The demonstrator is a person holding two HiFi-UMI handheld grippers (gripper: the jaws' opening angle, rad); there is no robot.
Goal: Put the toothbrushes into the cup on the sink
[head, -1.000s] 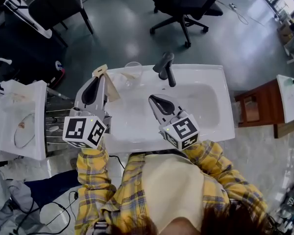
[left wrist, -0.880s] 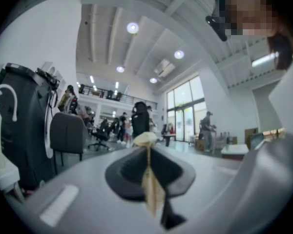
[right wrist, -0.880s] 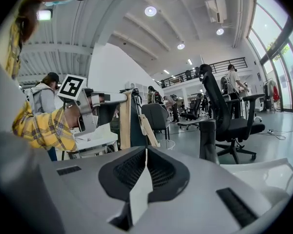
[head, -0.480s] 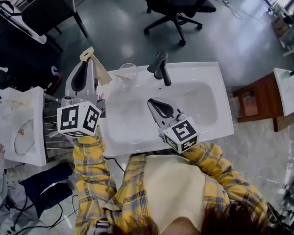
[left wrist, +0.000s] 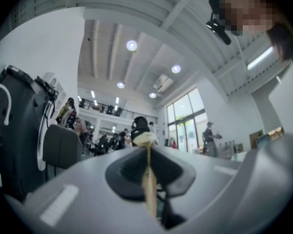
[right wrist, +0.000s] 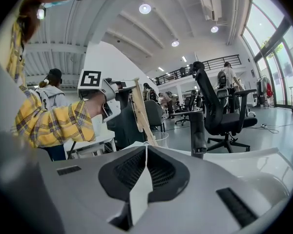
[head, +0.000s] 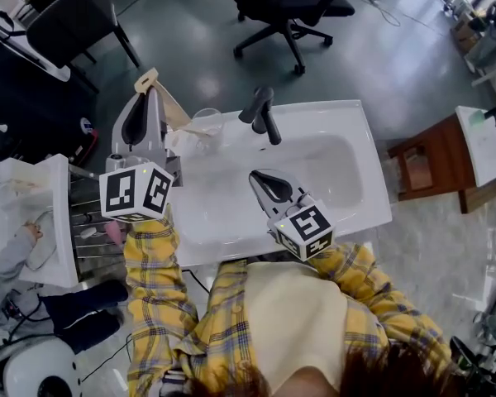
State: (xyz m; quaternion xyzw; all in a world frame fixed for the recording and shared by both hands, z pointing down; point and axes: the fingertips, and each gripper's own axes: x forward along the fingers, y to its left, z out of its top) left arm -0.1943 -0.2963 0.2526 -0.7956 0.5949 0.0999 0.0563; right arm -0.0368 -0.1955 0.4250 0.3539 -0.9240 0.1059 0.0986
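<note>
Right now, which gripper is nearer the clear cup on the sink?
Left. The left gripper, holding a toothbrush, is just left of the cup; the right gripper hangs over the basin, farther off.

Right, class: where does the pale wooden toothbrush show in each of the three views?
Head view: the pale wooden toothbrush is upper left, sticking out of the left gripper.
Left gripper view: the toothbrush stands bottom centre, gripped between the jaws.
Right gripper view: the toothbrush is left of centre, slanted.
Landmark: the dark tap, right of the toothbrush in head and right gripper views; absent from the left gripper view.
</note>
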